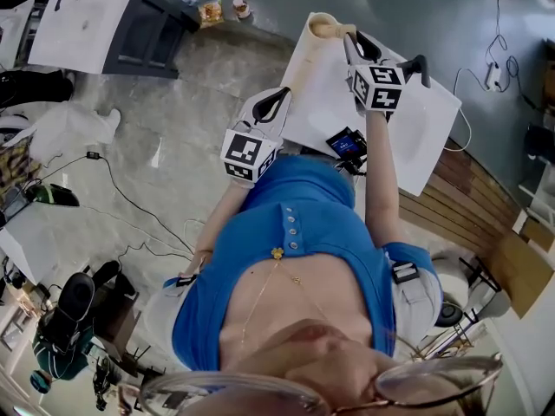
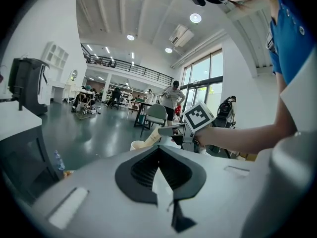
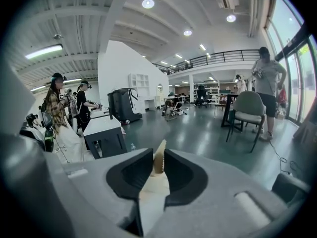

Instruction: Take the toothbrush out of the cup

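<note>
**A:** Looking left to right, what's where?

**B:** Left gripper is clamped shut on nothing. It hangs off the near edge of the table, well apart from the cup, which sits at the far corner. The toothbrush leans out of the cup toward the right gripper. Those jaws are partway apart with the brush end between them, close to both pads.

**A:** Anything crowding it?

**B:** Only the cup rim, just beside the jaw tips. The chair is way back across the floor.
</note>
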